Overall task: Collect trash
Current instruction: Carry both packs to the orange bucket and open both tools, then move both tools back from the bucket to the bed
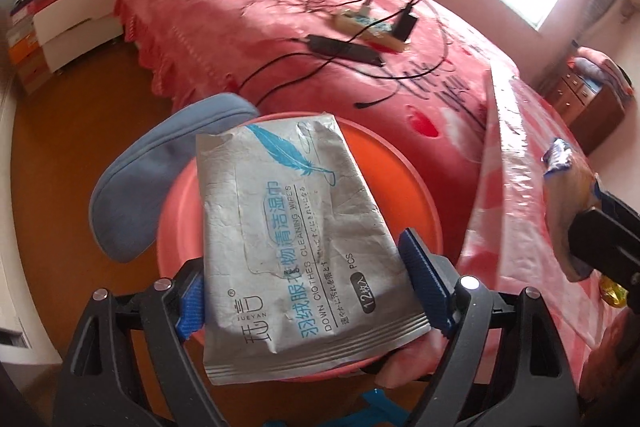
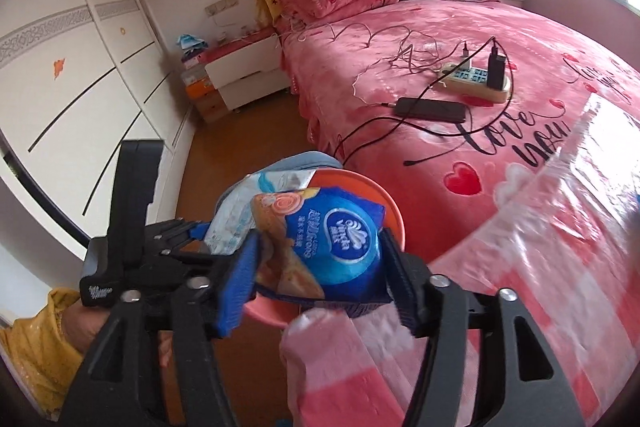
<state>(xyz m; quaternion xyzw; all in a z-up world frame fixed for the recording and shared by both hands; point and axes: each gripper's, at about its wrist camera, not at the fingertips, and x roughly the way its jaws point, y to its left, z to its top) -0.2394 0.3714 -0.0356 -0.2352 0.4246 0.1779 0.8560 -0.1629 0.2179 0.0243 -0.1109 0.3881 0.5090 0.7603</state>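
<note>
Blue-padded fingers of the left gripper (image 1: 304, 287) frame a crumpled silver wipes packet (image 1: 292, 227), which sits between them over the orange-pink basin (image 1: 408, 187); the left pad is hidden behind the packet's edge and the right pad seems to stand just off it, so I judge the fingers wide and the packet at the point of release rather than firmly pinched. Beside it, the right gripper (image 2: 316, 275) carries a blue tissue wrapper (image 2: 340, 247) between its fingers, also above the basin (image 2: 394, 211); the pads flank the wrapper closely, though whether they press on it I cannot tell. Both pieces of trash are held over the same basin, which looks to serve as the collecting bin, so the tilt of both tools downward makes sense: the packets can drop straight in. A blue padded cushion (image 1: 160, 179) lies against the basin's far side. Just to the right runs a bench under a glossy pink checked cover (image 1: 516, 187), probably where the trash came from; a small gold wrapper (image 1: 612, 291) shows near its edge. Beyond is the pink bed (image 2: 460, 67) with a power strip (image 2: 476, 81), a phone (image 2: 432, 109) and trailing cables, none of it part of the job.
</note>
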